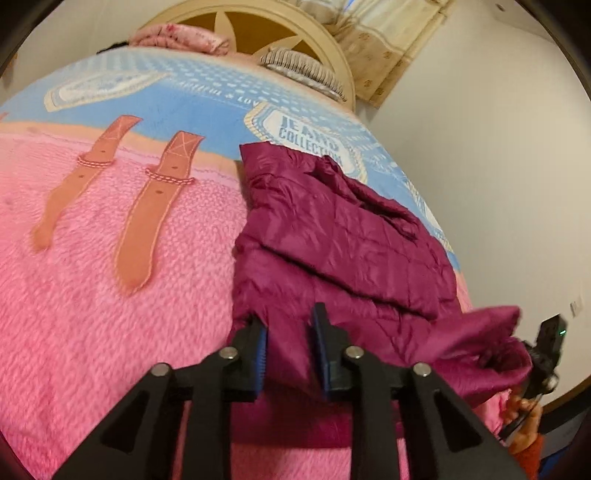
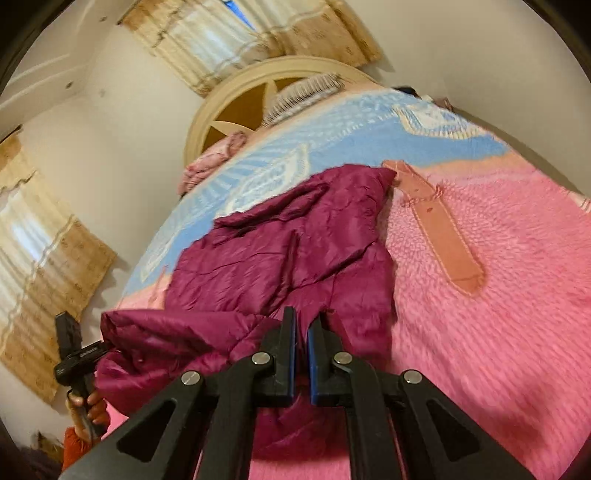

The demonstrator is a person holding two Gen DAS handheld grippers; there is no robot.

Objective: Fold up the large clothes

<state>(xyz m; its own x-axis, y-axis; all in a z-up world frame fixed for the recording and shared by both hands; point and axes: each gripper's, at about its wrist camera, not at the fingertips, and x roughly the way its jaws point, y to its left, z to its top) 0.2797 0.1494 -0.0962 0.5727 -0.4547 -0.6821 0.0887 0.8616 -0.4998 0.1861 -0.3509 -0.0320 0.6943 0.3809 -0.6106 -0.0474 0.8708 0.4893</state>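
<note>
A magenta quilted jacket (image 1: 332,229) (image 2: 288,243) lies on the pink and blue blanket, near the bed's edge. Its near hem is raised in a puffy roll (image 2: 166,332) that runs between my two grippers. My left gripper (image 1: 289,315) has its jaws apart, with jacket fabric in the gap and the blue pads (image 1: 263,350) showing bare. My right gripper (image 2: 303,315) is shut on the hem, the fabric pinched at its tips. The right gripper's black body (image 1: 550,343) sits at the roll's far end, and the left gripper's body (image 2: 70,343) at the other end, each held by a hand.
The fluffy pink blanket (image 1: 92,295) (image 2: 498,295) with printed brown straps (image 1: 147,221) covers the bed. A round cream headboard (image 1: 258,22) and pillows (image 1: 177,37) are at the far end. A white wall (image 1: 480,147) and beige curtains (image 2: 48,258) stand beside the jacket's side of the bed.
</note>
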